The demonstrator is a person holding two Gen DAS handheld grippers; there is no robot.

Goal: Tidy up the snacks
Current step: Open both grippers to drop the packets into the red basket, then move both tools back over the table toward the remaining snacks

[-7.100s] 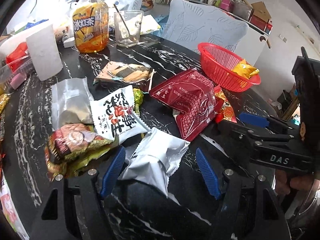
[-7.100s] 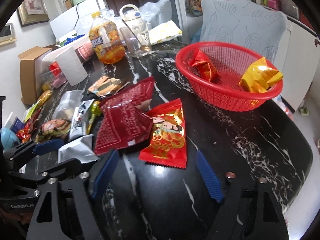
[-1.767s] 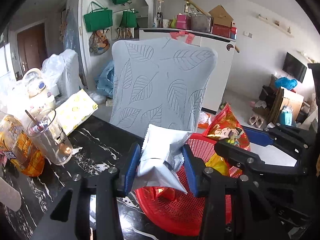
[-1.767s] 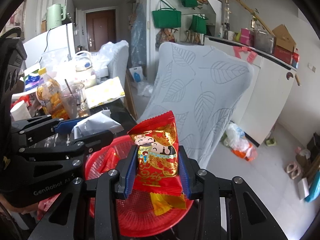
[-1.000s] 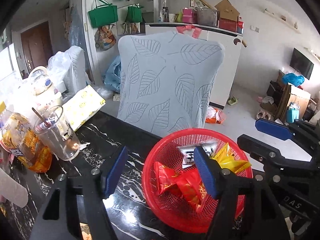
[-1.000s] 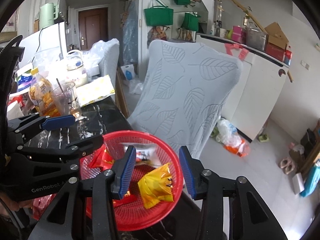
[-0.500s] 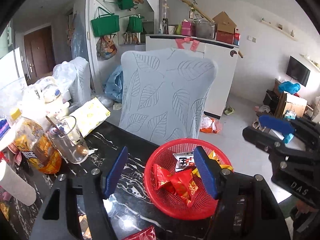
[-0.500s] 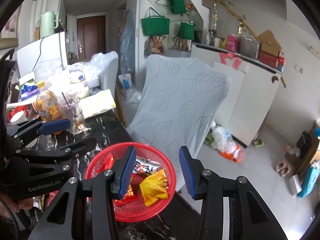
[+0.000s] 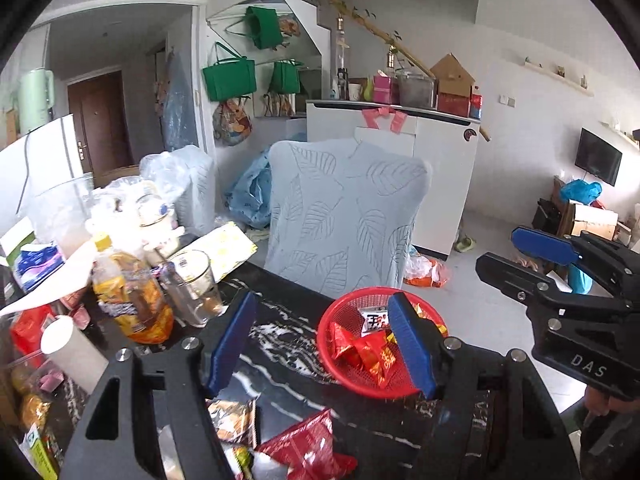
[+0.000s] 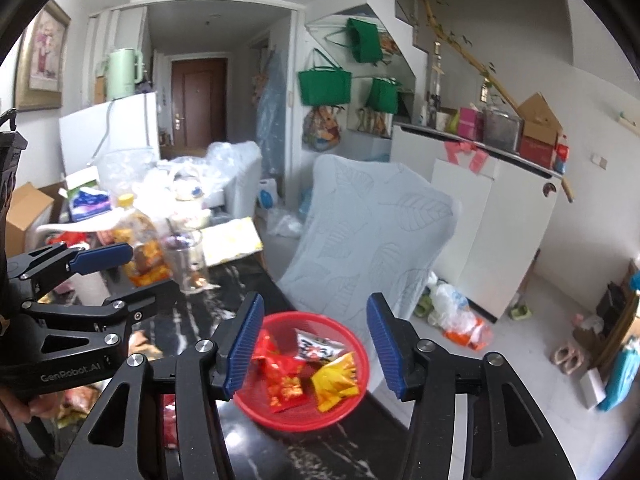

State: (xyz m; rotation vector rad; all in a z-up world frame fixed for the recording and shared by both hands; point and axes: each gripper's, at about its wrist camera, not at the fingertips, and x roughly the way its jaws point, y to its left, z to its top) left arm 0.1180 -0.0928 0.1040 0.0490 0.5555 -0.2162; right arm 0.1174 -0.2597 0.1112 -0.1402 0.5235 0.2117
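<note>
Both tongs empty. Left tongs [image 9: 324, 344] gape wide with nothing between the pads. Right tongs [image 10: 314, 346] gape too, jaws just been opening, nothing between them. Both hang above the surface [image 9: 288, 364], tipped down toward it.

Near, left wrist view: snacks left on the dark marbled surface, a red pack [image 9: 308, 446] and a clear-wrapped one [image 9: 232, 420] at the near edge. Middle: basket [image 10: 352, 402], red mesh, at the right edge of the surface. Inside, right wrist view: red pack [image 10: 284, 380], yellow pack [image 10: 336, 378], white pack [image 10: 318, 346] with dark print, too small to read. Left: tea bottle [image 9: 128, 300], glass [image 9: 192, 288]. Far: chair [image 9: 344, 216] with leaf cover.

Risks, as I judge them: basket sits close to the surface edge, so a knock on the next drop could push it off. The two tongs hang near each other and could clash when both reach. Glass and bottle stand near the left tongs' path back.

Writing: "DAS" on the right tongs, "GenRobot.AI" on the left.
</note>
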